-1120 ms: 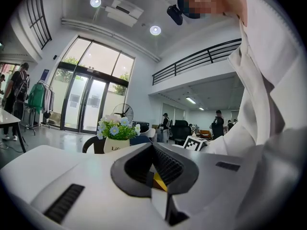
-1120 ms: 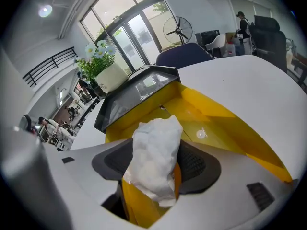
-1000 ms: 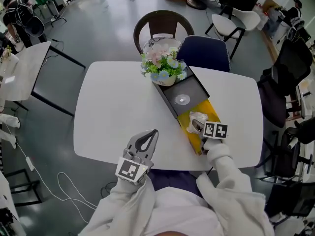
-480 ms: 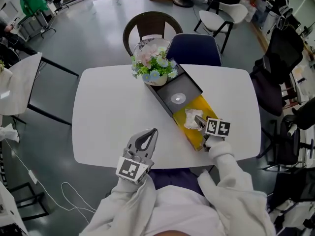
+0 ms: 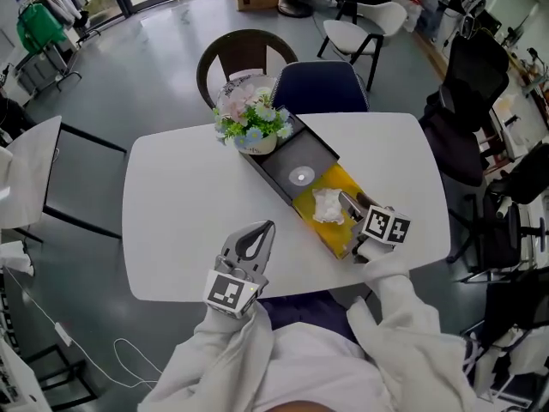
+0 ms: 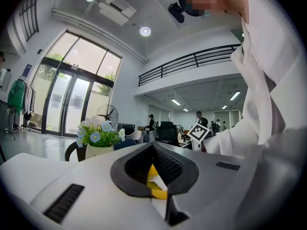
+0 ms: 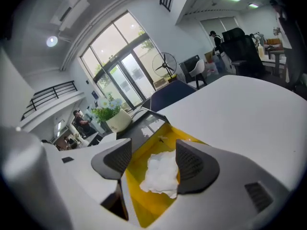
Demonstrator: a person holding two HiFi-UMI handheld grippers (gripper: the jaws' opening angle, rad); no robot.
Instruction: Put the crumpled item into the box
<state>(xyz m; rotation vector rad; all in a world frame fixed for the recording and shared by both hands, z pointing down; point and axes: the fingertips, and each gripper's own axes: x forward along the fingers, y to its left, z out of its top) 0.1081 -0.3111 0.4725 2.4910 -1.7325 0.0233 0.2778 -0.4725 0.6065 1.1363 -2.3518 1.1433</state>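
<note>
The crumpled white paper (image 5: pixel 328 205) lies inside the yellow box (image 5: pixel 342 182) on the white table (image 5: pixel 189 204). My right gripper (image 5: pixel 353 202) hovers just right of it at the box's near end, open. In the right gripper view the paper (image 7: pixel 160 174) rests on the yellow floor (image 7: pixel 144 198) below and between the spread jaws of this gripper (image 7: pixel 153 153); the jaws do not squeeze it. My left gripper (image 5: pixel 268 228) stays low at the table's near edge, shut and empty. Through the small gap behind the tips of the left gripper (image 6: pixel 154 150) a bit of yellow box shows.
The box's black lid (image 5: pixel 292 168) lies flat, joined to the box's far end, with a flower pot (image 5: pixel 250 125) just beyond it. A dark blue chair (image 5: pixel 319 88) and a brown chair (image 5: pixel 236 54) stand at the table's far side. Bare tabletop spreads to the left.
The right gripper has drawn back a little to the right, and the paper now lies free in the yellow box. The left gripper has not moved. My head view has shifted.
</note>
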